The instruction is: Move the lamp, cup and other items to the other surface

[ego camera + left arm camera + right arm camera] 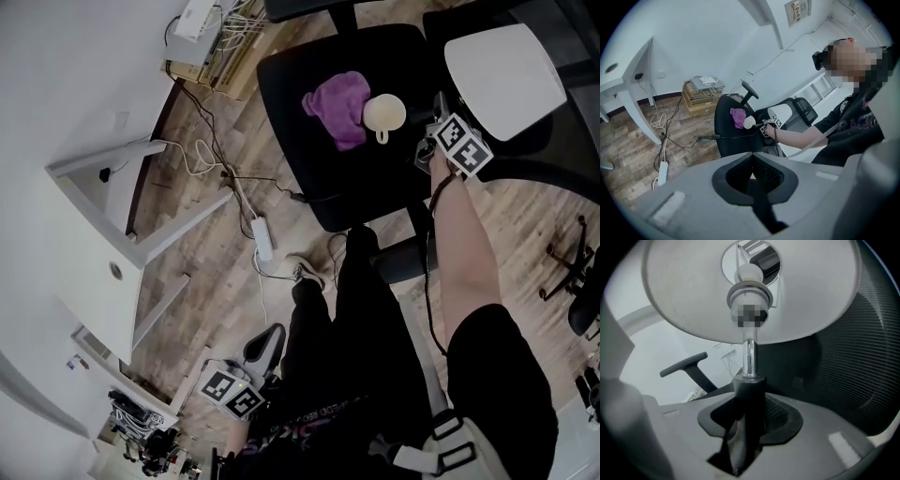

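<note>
My right gripper (750, 404) is clamped on the lamp (506, 77). Its jaws are part-way closed around the black sleeve (749, 390) at the foot of the chrome stem, just under the white shade. In the right gripper view the shade fills the upper frame, with the bulb (747, 273) showing through its opening. I cannot see the lamp's base in any view. The lamp hangs in my grip beside the black office chair's seat (300, 173), off the edge that meets the mesh backrest (843, 366). The cup (384, 112) stands on that seat, close to the same edge and near my right gripper. Its mouth faces up and its handle points toward the seat's front. Only its pale inside shows, with nothing visible in it. A purple cloth (339, 105) lies crumpled around the middle of the seat, touching the cup on the side away from the lamp. My left gripper (751, 169) hangs low beside my leg above the wooden floor (197, 253), well apart from the chair. Its jaws are pressed together with nothing between them. The white desk (89, 253) stands across the floor from the chair. A power strip (264, 239) lies on the boards between the two.
</note>
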Motion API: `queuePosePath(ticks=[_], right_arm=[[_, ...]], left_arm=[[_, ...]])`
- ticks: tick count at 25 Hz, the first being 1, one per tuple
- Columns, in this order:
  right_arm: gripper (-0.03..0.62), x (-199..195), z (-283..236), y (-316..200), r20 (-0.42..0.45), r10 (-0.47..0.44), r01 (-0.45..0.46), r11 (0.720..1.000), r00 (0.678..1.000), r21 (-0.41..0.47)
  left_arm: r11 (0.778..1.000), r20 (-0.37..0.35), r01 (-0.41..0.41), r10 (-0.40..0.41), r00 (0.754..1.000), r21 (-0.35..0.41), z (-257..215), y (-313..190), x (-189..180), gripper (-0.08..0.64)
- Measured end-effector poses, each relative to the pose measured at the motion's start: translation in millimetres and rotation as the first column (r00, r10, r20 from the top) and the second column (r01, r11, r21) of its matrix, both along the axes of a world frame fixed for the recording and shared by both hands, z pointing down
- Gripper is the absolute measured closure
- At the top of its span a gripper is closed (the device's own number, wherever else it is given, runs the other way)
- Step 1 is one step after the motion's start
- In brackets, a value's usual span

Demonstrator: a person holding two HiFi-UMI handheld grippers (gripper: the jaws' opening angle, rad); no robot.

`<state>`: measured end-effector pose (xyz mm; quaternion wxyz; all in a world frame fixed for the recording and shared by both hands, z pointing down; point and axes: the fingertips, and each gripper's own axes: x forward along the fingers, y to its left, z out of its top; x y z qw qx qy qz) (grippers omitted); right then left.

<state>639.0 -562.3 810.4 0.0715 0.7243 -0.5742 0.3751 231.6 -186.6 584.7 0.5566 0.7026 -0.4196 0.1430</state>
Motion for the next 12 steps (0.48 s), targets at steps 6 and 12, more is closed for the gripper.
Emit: queuePosePath(ticks=[6,12], right_arm=[[0.445,-9,31,3,-0.034,-0.037,0.035,0.997,0.999,-0.072],[0.440,-11,36,1,-0.052,-0.048,0.044,0.996,0.997,-0.074]], left_arm=[[1.000,-0.005,0.000,0.000,1.000,-0.013,9,2,1,0.560],[0.999,-0.022,0.032,-0.032,0.999,-0.017,15,3,-3,0.560]])
